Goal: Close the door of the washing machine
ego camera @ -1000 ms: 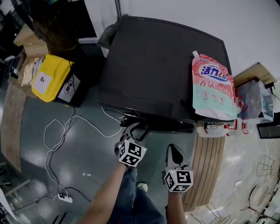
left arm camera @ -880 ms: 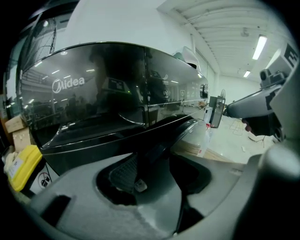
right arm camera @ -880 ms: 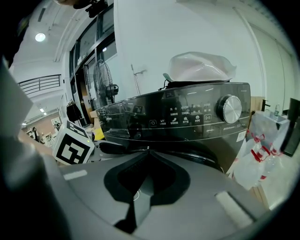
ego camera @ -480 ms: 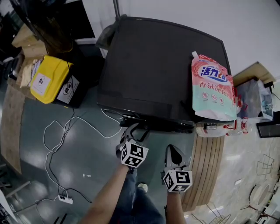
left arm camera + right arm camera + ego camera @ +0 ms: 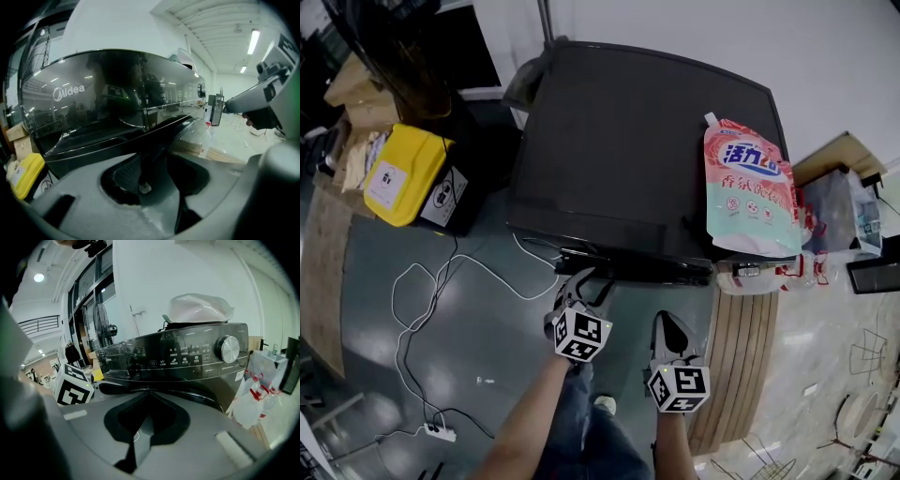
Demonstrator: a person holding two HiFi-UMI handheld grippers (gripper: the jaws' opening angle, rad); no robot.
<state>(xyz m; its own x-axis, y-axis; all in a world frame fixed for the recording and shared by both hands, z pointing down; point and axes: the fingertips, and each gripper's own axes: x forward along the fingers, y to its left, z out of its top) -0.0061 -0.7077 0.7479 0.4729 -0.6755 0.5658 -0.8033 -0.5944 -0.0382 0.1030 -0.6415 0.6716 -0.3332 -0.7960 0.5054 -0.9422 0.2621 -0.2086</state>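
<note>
Detergent pouch [image 5: 750,187], pink and pale green, lay flat on the right part of the top surface of the dark washing machine [image 5: 628,141]. At the machine's front the door [image 5: 642,269] stood ajar, its black rim jutting out a little below the control panel. The left gripper [image 5: 580,279] was held right at the left end of that rim, its fingers pressed together into one dark point. In the left gripper view that point ran into the door's edge, though actual contact could not be made out. The right gripper [image 5: 667,323] hung just beside the left one, to its right and farther back from the machine. It was apart from the door, with its fingers likewise closed on nothing. The right gripper view looked at the control panel with its round knob [image 5: 229,348] and caught the left gripper's marker cube [image 5: 72,384] at the left. On the grey floor [image 5: 487,328] to the left, a white cable [image 5: 427,309] looped down to a power strip [image 5: 441,428]. A yellow box [image 5: 398,173] stood beside the machine. Clear bottles [image 5: 787,267] stood at the machine's right front corner.
</note>
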